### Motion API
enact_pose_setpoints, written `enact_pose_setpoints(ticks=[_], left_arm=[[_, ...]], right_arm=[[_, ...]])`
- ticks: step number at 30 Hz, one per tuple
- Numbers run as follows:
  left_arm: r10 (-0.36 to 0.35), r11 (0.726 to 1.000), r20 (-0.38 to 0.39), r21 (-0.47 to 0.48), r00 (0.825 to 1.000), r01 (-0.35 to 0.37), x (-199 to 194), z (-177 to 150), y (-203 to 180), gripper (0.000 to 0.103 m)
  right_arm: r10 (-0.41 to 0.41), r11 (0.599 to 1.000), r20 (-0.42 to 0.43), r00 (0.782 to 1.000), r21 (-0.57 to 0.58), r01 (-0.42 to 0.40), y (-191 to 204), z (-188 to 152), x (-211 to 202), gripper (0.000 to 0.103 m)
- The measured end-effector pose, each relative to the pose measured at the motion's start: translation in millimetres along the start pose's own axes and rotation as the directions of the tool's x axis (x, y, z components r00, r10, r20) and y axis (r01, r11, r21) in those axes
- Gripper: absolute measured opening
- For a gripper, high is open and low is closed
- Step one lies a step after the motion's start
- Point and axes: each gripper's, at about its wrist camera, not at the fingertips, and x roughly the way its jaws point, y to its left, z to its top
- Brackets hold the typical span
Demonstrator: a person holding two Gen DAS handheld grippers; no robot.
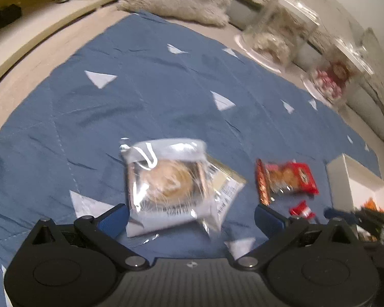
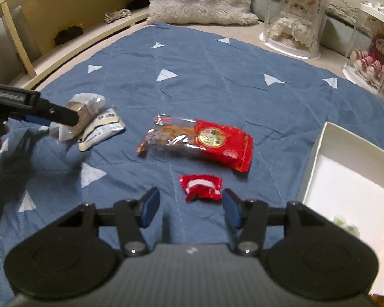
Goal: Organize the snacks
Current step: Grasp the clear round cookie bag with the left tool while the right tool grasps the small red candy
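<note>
Clearly, we have our right gripper (image 2: 189, 208) poised low over the small red-and-white crinkled foil snack packet (image 2: 201, 187), fingers partly spread, the blue pads on either side of it and not pressing. We judge this packet light, soft and crushable, its glossy wrapper slippery; we should pinch across its puffed middle, gently.

Beyond it lies the long red-and-clear plastic biscuit pack (image 2: 199, 142), stiffer and likely fragile inside, best gripped across its width.

Our left gripper (image 1: 192, 217) hangs with fingers spread wide around the near edge of the clear-and-silver plastic pastry bag (image 1: 171, 186), which rests on another cream-labelled sachet (image 1: 227, 189); neither pad touches. All sit on the quilted blue cloth with white triangles (image 2: 217, 81), near the open white cardboard box (image 2: 317, 153).
</note>
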Motion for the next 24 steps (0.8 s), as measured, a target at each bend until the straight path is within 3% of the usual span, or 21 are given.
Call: enact_pose_setpoints(ticks=[8, 12, 19, 24], left_arm=[[0.013, 1.000, -0.007, 0.026, 1.000, -0.012, -2, -3, -10, 0.103], [0.016, 0.999, 0.012, -0.037, 1.000, -0.015, -2, 1, -5, 0.103], [0.056, 0.983, 0.033, -0.176, 0.998, -0.050, 0, 6, 6, 0.103], [0.081, 0.969, 0.027, -0.234, 0.996, -0.072, 0, 6, 14, 0.102]], right_arm=[[-0.024, 1.000, -0.018, 1.000, 0.017, 0.024, -3, 8, 17, 0.061], [-0.026, 1.000, -0.034, 0.999, -0.011, 0.026, 4, 8, 27, 0.062], [0.054, 0.995, -0.079, 0.995, -0.079, -0.061, 15, 1, 29, 0.062], [0.022, 0.999, -0.074, 0.997, 0.027, -0.020, 2, 6, 30, 0.062]])
